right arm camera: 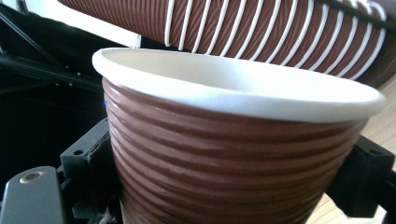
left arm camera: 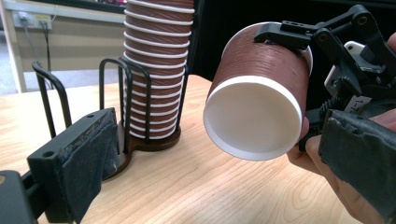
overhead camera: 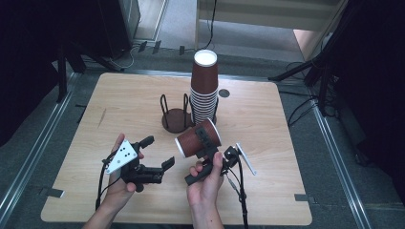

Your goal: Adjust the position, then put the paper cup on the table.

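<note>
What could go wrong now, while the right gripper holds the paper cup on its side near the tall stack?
1. The right gripper clamps the thin cup across its wall, so too much squeeze may dent it.
2. The cup is tilted with its open end toward the open left gripper; a careless handover might let it slip onto the table.
3. The stack of cups stands close behind; a swing may knock it over.

One loose cup [overhead camera: 198, 139]; one cup stack [overhead camera: 204, 88]; two claws [overhead camera: 157, 152]
</note>
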Available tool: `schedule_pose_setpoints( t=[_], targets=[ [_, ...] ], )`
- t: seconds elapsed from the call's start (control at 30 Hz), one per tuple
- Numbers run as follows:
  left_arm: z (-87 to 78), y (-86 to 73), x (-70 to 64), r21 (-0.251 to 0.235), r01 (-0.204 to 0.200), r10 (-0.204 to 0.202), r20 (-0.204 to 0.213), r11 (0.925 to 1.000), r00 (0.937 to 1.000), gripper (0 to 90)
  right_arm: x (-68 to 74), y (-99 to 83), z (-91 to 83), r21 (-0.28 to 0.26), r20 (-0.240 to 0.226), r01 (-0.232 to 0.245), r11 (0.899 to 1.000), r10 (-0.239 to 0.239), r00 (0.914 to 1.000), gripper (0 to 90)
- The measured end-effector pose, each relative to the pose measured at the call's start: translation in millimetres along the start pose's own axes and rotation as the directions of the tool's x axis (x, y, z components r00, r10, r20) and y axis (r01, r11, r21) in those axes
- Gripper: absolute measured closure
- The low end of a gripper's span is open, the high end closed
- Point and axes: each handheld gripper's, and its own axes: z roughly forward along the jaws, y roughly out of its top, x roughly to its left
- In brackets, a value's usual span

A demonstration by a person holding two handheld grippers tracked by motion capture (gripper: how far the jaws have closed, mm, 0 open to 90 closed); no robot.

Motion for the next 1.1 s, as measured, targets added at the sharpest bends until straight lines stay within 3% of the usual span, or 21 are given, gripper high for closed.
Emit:
schedule_pose_setpoints(
  t=[0.17,0.33,0.6,0.73,0.87,0.93,1.07,1.1],
  targets=[
    [-1.3,0.3,2.5,0.009,0.006,-0.006,-0.008,0.9999,1.0000,0.0,-1.8,-0.1,1.8,-0.014,0.004,0.057,0.998,-0.057,0.9984,11.9],
    [-4.0,1.9,5.8,0.008,0.018,-0.018,-0.020,0.9998,0.9996,0.0,1.2,0.6,2.4,-0.036,0.023,0.136,0.990,-0.136,0.9905,11.6],
    [-7.5,3.3,12.7,0.010,0.040,-0.039,-0.038,0.9992,0.9985,0.0,4.9,2.3,3.7,-0.052,0.046,0.286,0.957,-0.284,0.9578,11.8],
    [-8.6,3.8,15.4,0.011,0.041,-0.041,-0.049,0.9991,0.9980,0.0,6.0,2.9,4.6,-0.059,0.059,0.351,0.935,-0.348,0.9357,11.8],
    [-9.8,5.0,17.5,0.015,0.040,-0.039,-0.055,0.9991,0.9977,0.0,5.9,3.2,5.9,-0.045,0.110,0.431,0.901,-0.424,0.8988,11.8],
    [-10.2,5.5,18.2,0.018,0.040,-0.039,-0.058,0.9991,0.9976,0.0,6.0,3.1,6.3,-0.050,0.114,0.465,0.884,-0.457,0.8820,11.8],
    [-11.6,5.7,20.9,0.024,0.041,-0.039,-0.066,0.9989,0.9970,0.0,6.5,3.4,7.1,-0.046,0.145,0.536,0.843,-0.526,0.8382,11.7],
    [-11.7,5.7,21.3,0.025,0.040,-0.038,-0.070,0.9989,0.9969,0.0,6.8,3.5,7.1,-0.048,0.160,0.563,0.825,-0.550,0.8198,11.7]
  ],
)
